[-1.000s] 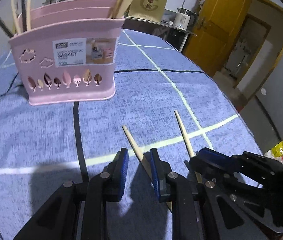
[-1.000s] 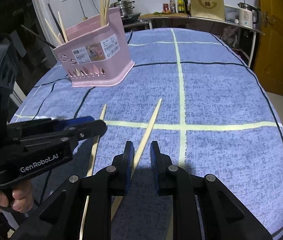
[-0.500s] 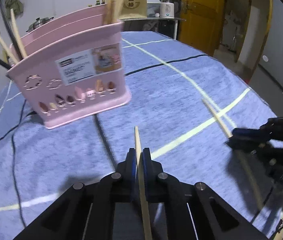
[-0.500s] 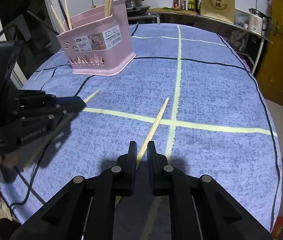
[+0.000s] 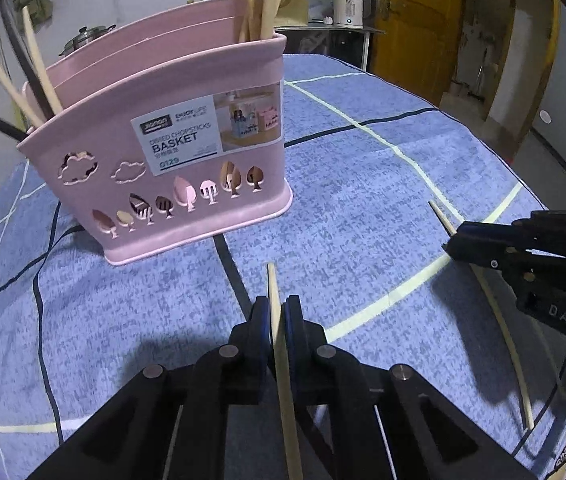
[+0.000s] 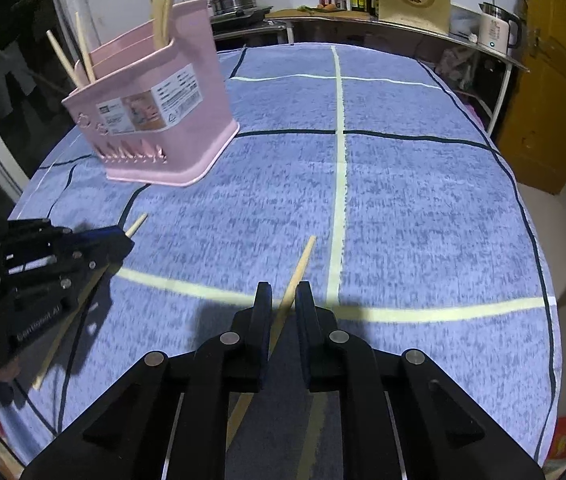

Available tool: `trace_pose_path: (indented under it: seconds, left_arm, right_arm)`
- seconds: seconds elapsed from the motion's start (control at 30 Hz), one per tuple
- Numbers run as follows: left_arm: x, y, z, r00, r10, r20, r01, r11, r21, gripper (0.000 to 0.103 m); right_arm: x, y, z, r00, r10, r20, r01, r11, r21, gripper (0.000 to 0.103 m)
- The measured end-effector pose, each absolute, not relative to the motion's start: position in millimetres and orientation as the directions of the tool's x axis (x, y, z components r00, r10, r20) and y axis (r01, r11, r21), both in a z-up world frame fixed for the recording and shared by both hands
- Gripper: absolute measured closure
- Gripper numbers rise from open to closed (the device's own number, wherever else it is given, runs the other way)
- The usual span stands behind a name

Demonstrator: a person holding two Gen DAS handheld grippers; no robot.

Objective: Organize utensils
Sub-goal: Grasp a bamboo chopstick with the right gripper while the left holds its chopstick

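My left gripper (image 5: 277, 312) is shut on a pale wooden chopstick (image 5: 273, 284) and holds it above the blue cloth, tip toward the pink chopstick basket (image 5: 171, 168). My right gripper (image 6: 283, 300) is shut on a second chopstick (image 6: 303, 258), also lifted off the table. The basket (image 6: 151, 120) stands at the far left and holds several chopsticks in its compartments. The right gripper shows at the right of the left wrist view (image 5: 459, 240); the left gripper shows at the left of the right wrist view (image 6: 119, 240).
The round table wears a blue cloth with pale and dark lines (image 6: 403, 200). A counter (image 6: 363, 20) with pots, bottles and a kettle (image 6: 495, 32) runs behind. A yellow door (image 5: 415, 20) stands at the right, past the table edge.
Both grippers closed on their chopsticks and lifted them off the cloth. Both have moved toward the basket, which now looms larger.
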State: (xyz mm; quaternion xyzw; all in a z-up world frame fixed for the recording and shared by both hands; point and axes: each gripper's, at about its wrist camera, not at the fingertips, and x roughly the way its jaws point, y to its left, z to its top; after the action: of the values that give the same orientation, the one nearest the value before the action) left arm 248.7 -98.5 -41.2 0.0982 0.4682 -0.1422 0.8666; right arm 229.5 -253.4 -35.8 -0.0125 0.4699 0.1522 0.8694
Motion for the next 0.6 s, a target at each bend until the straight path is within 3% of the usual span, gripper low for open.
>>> trace_pose_path:
  seconds: [0.17,0.6]
  left_arm:
    - [258,-114,-41,0.528,-0.126,-0.84,0.356,0.931,0.085,0.097]
    - [253,-89,-20,0.544,-0.186,-0.818,0.329,0.944,0.004,0.098]
  right_arm:
    - [237,-250,-35,0.506,0.256,-0.824,-0.279,0.952,0.125,0.093]
    - [223,-236,-4,0.551,0.349,-0.758,-0.346,0.922,0.174,0.096]
